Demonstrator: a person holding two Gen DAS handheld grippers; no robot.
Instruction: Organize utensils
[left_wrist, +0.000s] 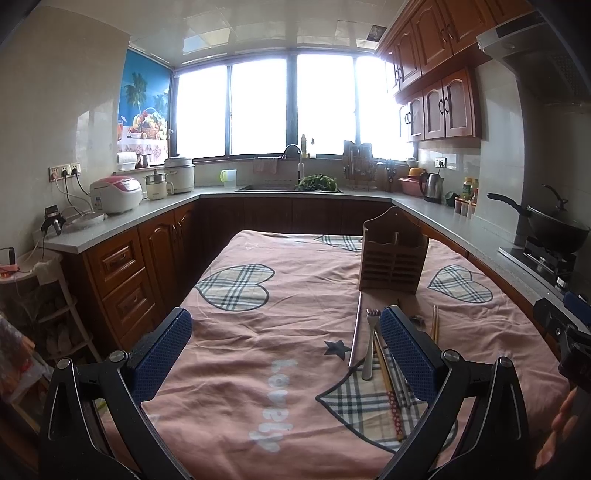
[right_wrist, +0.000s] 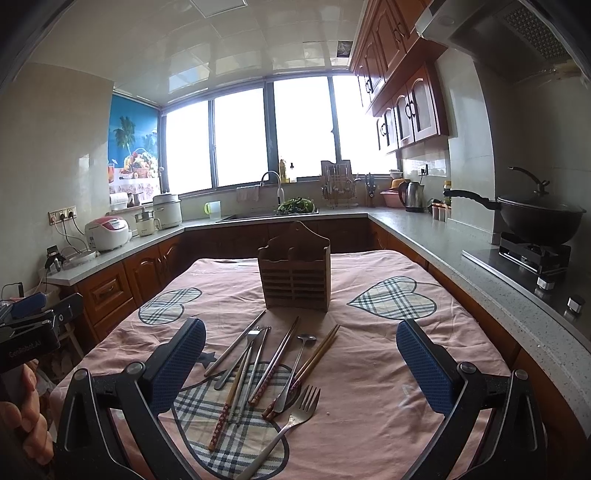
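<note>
Both the left claw and right claw gape wide, holding nothing.

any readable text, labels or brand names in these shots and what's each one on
"GenRobot.AI" – on the black body of the left gripper, seen at the edge of the right wrist view.
"lovely" – white letters on the pink tablecloth, upside down from the left wrist camera.
Labels on the rice cooker and the seasoning bottles are too small to read.
No text shows on the wooden utensil holder.
</note>
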